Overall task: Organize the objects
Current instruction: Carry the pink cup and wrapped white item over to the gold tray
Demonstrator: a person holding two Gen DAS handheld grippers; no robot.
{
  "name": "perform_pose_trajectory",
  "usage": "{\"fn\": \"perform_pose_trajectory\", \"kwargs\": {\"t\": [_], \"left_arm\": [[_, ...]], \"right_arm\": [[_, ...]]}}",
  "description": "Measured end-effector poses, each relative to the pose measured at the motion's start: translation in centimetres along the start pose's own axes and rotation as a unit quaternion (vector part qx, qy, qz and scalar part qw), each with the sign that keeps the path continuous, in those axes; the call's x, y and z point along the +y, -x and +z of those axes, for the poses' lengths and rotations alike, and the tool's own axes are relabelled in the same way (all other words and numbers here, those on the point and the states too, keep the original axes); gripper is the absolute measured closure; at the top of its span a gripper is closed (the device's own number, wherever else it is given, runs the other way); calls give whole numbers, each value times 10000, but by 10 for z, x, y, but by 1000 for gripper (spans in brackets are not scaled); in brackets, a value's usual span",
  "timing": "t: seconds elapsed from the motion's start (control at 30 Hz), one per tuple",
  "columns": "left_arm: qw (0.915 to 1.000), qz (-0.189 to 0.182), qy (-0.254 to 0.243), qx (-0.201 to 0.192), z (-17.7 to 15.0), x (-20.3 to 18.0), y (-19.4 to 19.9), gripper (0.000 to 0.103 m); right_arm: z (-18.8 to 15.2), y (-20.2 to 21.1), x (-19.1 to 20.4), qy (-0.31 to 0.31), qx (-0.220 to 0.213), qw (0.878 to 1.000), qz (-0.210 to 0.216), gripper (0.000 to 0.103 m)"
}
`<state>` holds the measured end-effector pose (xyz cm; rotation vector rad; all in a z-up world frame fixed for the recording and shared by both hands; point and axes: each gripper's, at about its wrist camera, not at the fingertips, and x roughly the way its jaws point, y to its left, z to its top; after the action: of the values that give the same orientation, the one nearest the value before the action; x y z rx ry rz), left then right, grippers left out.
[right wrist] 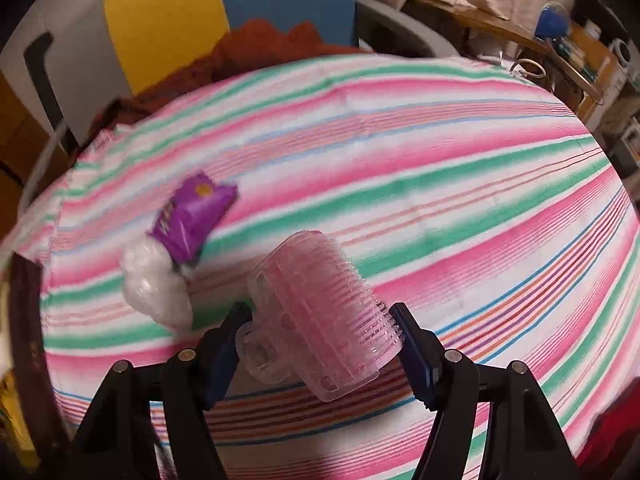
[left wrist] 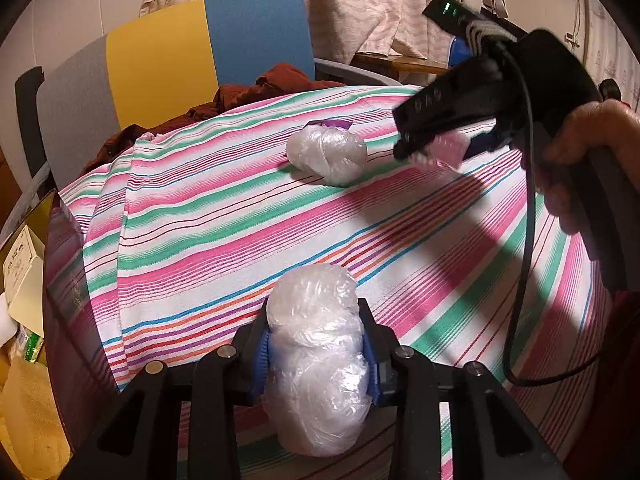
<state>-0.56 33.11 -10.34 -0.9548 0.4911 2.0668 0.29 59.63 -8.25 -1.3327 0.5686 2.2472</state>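
Left tool point(left wrist: 316, 354): clenched on a clear plastic-wrapped bundle point(left wrist: 318, 360), pads pressing its middle, so it is carried upright above the desk point(left wrist: 224, 216).
Right tool point(right wrist: 320, 340): grasping a pink ribbed clip point(right wrist: 320, 316) crosswise between its pads, held off the cloth, apparently for transport.
Person's hand point(left wrist: 580, 152): gripping the right tool's handle.
Second wrapped bundle point(left wrist: 326, 154): lying on the striped cloth, unsorted.
Purple packet point(right wrist: 192, 216): touching that bundle's far side, likely awaiting grouping.

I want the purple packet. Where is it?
In the right wrist view, the purple packet lies left on the striped cloth, touching a plastic bundle.
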Motion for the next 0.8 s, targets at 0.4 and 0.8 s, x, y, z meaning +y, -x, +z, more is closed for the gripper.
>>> {"fn": "perform_pose_trajectory", "kwargs": {"t": [0.4, 0.8], "left_arm": [[9989, -7, -89, -450, 11, -9, 65, 68], [9961, 314, 505, -651, -9, 33, 126, 68]], "right_arm": [[26, 18, 31, -234, -749, 9952, 581, 32], [20, 29, 44, -100, -1081, 9912, 757, 32]]}}
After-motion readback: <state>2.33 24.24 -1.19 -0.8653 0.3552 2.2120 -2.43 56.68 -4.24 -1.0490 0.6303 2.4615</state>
